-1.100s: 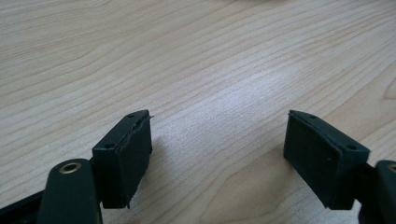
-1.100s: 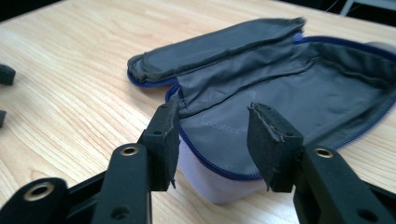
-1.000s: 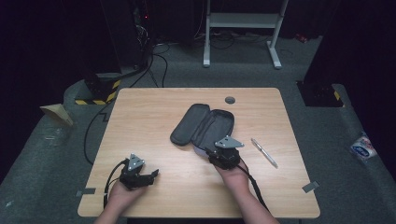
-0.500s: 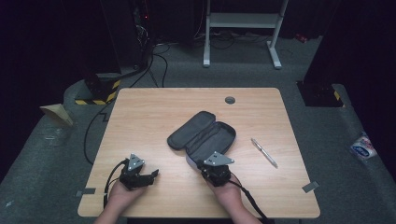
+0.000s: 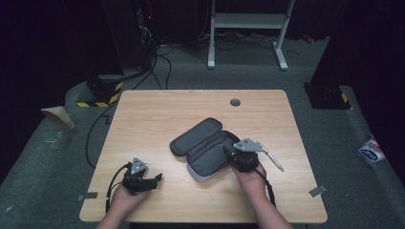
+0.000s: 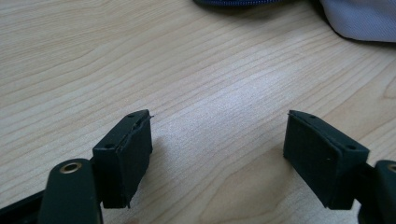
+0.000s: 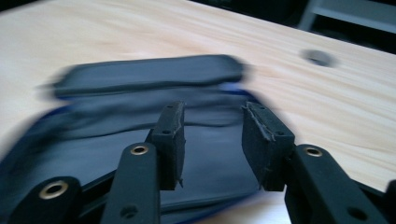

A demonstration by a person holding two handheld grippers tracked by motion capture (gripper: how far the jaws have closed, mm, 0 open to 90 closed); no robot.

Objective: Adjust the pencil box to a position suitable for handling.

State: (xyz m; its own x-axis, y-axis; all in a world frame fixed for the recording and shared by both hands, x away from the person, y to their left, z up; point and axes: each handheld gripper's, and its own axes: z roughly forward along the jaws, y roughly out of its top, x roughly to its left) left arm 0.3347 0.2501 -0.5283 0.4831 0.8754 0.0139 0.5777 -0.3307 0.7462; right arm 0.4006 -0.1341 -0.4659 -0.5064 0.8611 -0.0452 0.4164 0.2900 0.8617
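Hovering, seemingly apart, right gripper [image 5: 228, 153] over case [image 5: 203, 145].

Dark grey pencil case [image 5: 203, 148] with blue trim on pale woodgrain table [image 5: 157, 114].

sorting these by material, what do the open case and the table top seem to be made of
Case: looks like soft fabric over a stiff shell, matte dark grey, with a paler cloth lining showing at its near edge; exact fibre unclear.
Table top: light wood or wood-look laminate, smooth with a low sheen; printed-looking grain lines run along it.
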